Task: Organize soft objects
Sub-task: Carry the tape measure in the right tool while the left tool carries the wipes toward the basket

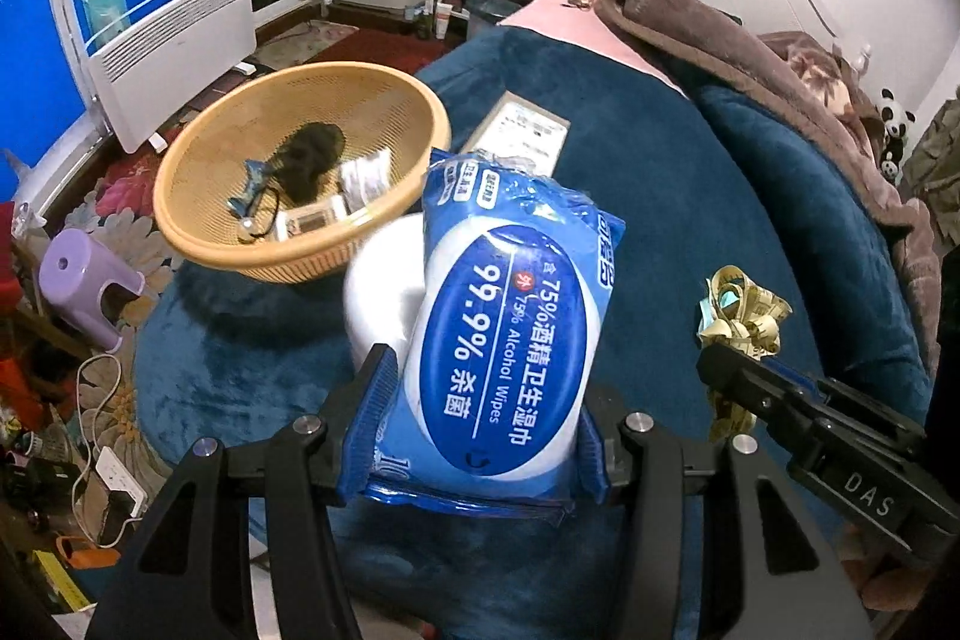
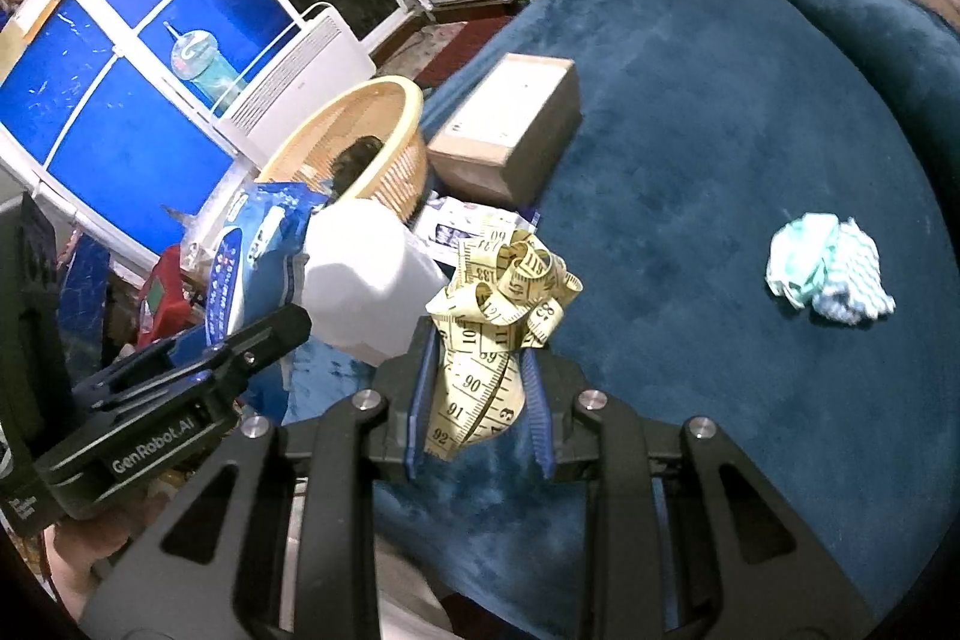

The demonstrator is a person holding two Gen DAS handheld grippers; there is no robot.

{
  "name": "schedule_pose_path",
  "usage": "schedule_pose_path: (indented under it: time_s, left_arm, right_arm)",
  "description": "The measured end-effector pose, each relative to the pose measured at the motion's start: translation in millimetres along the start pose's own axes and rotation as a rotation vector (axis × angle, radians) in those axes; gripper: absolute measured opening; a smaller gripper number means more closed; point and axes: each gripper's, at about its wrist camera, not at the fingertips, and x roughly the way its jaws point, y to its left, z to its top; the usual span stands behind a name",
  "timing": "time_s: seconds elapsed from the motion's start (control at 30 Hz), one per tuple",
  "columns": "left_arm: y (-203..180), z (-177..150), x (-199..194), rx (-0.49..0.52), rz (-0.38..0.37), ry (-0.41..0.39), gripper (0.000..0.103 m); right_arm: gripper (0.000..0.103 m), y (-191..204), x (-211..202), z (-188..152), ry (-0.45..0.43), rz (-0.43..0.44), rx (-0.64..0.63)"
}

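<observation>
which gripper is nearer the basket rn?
Left. The left gripper, shut on the wipes pack, is just short of the basket; the right gripper, holding the tape measure, sits farther off beside it.

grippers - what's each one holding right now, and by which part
Left gripper: the wet wipes pack, clamped across its lower end. Right gripper: the bunched yellow measuring tape, pinched at the bundle's lower part.

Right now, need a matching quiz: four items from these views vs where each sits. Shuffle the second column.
Things:
1. blue pack of alcohol wipes
2. crumpled yellow measuring tape
3. balled teal-and-white cloth
4. brown cardboard box

Places:
A. lying loose on the blue blanket
B. in the left gripper
C. beside the tan plastic basket
D. in the right gripper

Pairs: 1-B, 2-D, 3-A, 4-C
</observation>
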Motion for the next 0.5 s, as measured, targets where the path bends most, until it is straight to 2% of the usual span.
schedule_pose_path:
  time_s: [0.5]
  left_arm:
    - [59,31,2,-0.097,0.022,-0.020,0.055]
  right_arm:
    - [0.028,43,23,33,-0.003,0.040,-0.058]
